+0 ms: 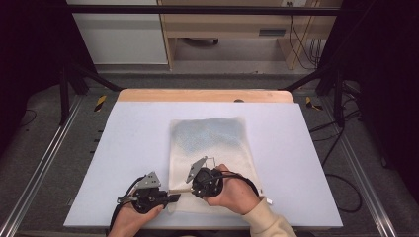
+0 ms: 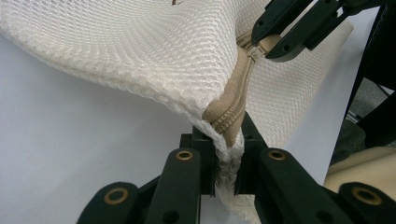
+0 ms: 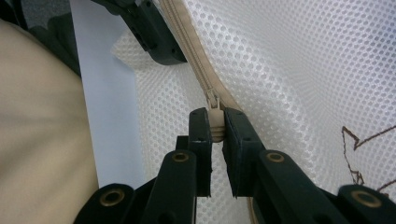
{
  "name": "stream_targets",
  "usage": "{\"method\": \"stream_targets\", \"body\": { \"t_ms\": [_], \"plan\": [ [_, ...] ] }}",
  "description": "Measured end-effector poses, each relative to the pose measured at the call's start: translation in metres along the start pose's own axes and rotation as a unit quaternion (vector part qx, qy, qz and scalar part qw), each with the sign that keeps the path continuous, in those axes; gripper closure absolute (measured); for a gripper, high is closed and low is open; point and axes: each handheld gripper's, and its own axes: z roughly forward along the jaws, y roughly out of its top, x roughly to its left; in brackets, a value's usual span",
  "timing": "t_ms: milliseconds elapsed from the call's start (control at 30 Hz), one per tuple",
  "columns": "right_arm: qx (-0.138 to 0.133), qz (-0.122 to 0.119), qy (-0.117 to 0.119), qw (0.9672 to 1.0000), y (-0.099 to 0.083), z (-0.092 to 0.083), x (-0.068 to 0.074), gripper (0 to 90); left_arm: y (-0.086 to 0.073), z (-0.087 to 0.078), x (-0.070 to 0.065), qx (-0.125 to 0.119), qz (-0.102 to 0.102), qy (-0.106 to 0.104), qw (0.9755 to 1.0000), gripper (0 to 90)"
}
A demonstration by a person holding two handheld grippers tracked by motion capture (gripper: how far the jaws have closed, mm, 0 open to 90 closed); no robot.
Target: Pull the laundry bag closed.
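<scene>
A white mesh bag [image 1: 210, 143] with a beige zipper [image 2: 236, 98] lies on the table, its near edge lifted between my two grippers. At the bag's near left corner, my left gripper [image 2: 227, 144] is shut on the end of the zipper and the mesh around it; in the high view this gripper [image 1: 175, 198] sits by the table's front edge. Just to the right, my right gripper [image 3: 215, 123] is shut on the beige zipper pull [image 3: 214, 112], and it [image 1: 190, 188] points left toward the left gripper. The zipper runs taut between them.
The pale table top [image 1: 133, 138] has a wooden strip [image 1: 205, 95] along its far edge. Black frame bars and metal rails flank the table, with cables on the floor at the right. A cream sleeve [image 1: 269, 222] comes in at the bottom.
</scene>
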Motion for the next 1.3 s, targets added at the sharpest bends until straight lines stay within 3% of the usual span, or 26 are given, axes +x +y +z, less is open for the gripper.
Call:
{"method": "stream_targets", "body": {
  "t_ms": [1300],
  "plan": [
    [-0.005,0.027,-0.008,0.9996,-0.024,-0.014,-0.007,82.2,0.001,-0.001,0.0,-0.001,0.003,0.0,1.0,82.0]
  ]
}}
